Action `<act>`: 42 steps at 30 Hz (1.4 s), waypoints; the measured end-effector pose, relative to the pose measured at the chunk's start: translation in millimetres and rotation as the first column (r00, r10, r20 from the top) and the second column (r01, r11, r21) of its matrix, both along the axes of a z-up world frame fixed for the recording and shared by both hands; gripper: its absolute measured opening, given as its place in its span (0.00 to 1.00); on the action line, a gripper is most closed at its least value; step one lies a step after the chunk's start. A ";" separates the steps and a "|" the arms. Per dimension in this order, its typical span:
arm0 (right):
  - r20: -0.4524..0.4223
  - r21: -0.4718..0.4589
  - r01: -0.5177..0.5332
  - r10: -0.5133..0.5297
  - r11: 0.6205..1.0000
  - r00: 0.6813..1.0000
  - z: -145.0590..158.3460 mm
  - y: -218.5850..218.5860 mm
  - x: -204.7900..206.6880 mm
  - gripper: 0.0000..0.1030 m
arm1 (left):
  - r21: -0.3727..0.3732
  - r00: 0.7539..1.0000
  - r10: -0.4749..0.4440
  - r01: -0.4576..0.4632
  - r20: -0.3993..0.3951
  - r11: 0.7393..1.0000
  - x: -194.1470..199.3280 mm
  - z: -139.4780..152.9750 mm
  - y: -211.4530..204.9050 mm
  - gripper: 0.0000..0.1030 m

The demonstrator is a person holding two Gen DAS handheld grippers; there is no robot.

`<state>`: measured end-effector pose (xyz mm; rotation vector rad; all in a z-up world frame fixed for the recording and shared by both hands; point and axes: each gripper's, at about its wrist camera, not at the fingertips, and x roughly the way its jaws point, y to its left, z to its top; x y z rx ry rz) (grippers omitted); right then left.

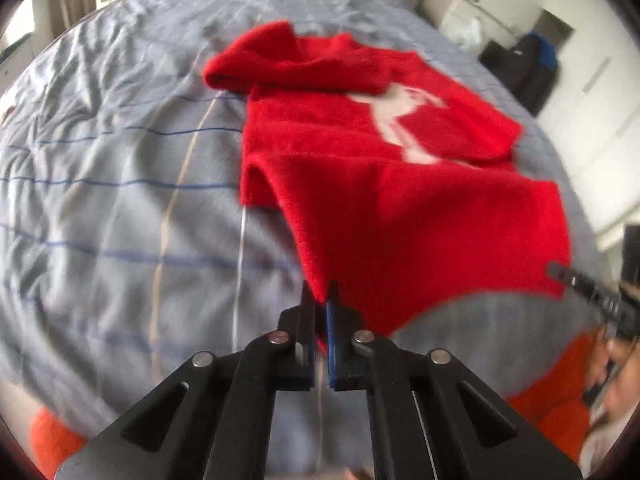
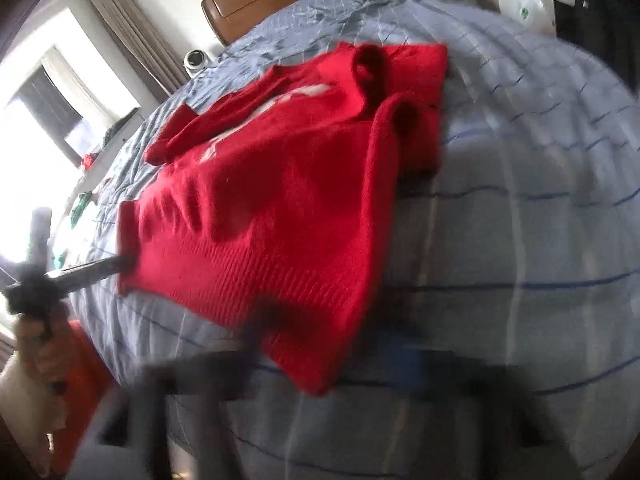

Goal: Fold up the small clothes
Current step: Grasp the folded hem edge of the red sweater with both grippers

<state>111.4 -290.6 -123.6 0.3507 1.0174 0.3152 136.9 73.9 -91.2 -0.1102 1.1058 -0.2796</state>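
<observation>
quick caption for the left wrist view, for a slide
Left gripper shut on the near hem corner of a red sweater spread on a grey striped bedsheet.

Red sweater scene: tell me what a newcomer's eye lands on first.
The red sweater with a white figure on its chest lies spread on the grey-blue striped bedsheet. Nearest the camera, the left gripper is shut on a corner of its hem. At the sweater's other hem corner is the right gripper.
</observation>
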 end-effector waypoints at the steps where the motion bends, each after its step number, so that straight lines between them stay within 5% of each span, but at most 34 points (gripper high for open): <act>1: 0.001 0.026 -0.014 0.014 1.000 1.000 9.5 -4.1 -7.9 0.04 | -0.003 1.000 -0.019 0.019 -0.006 1.000 -17.9 7.7 5.9 0.02; 6: -0.072 0.004 -0.080 0.080 0.997 0.994 43.0 -12.6 -69.1 0.04 | 0.041 0.995 -0.077 0.079 -0.056 0.996 -80.0 7.1 10.7 0.02; 12: -0.225 -0.072 -0.024 0.008 0.997 0.974 -14.7 -2.7 -85.1 0.03 | 0.162 0.994 -0.020 0.038 -0.107 0.986 -70.3 -37.8 -2.3 0.02; 14: -0.220 -0.138 -0.008 -0.023 0.990 0.975 -34.8 5.7 -79.6 0.03 | 0.175 0.993 -0.006 0.026 -0.116 0.984 -65.0 -48.3 -3.1 0.02; 18: -0.214 -0.113 0.062 -0.085 0.992 0.973 -51.7 4.0 -78.5 0.03 | 0.189 0.995 0.009 0.010 -0.095 0.982 -64.3 -57.3 -6.6 0.02; 42: -0.186 -0.102 0.097 -0.115 0.990 0.976 -61.5 1.8 -86.3 0.02 | 0.257 0.999 0.000 0.011 -0.042 0.966 -78.5 -66.0 -35.2 0.03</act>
